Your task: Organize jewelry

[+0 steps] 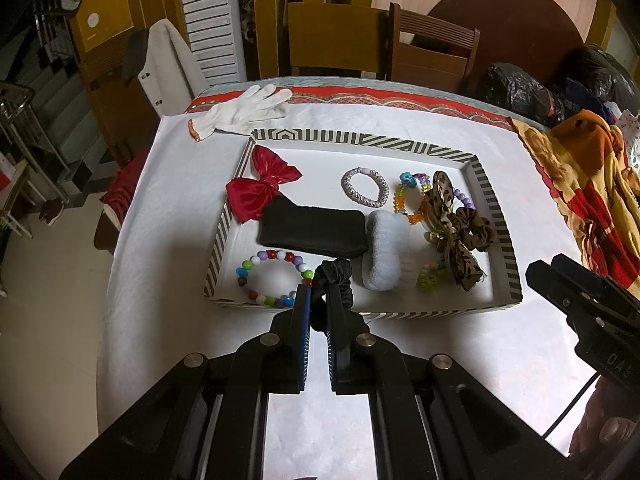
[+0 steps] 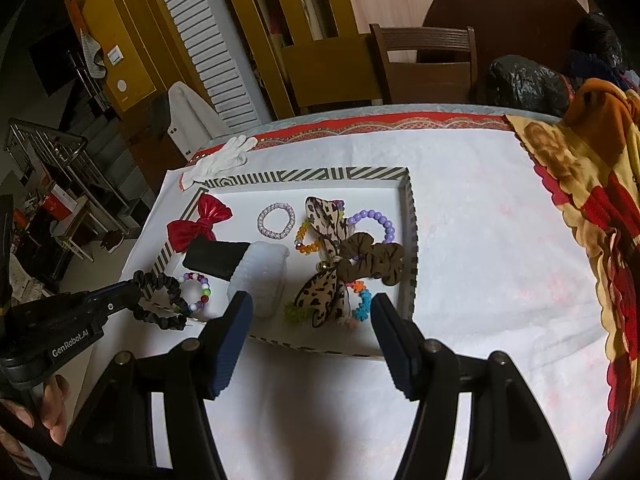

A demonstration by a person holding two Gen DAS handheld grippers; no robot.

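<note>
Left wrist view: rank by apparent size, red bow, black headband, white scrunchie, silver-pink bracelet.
1. black headband
2. white scrunchie and red bow, too close in apparent size to separate
3. silver-pink bracelet, clearly smallest, though it also lies farther from the camera

A white knitted work glove lies flat on the white cloth-covered table, just beyond the far left corner of the tray. A red patterned cloth border runs along the table's far edge. At the right, a crumpled orange, yellow and red blanket spills onto the table. Behind stand two wooden chairs, black plastic bags, a round dark-brown tabletop leaning upright, and a white louvred panel.
</note>
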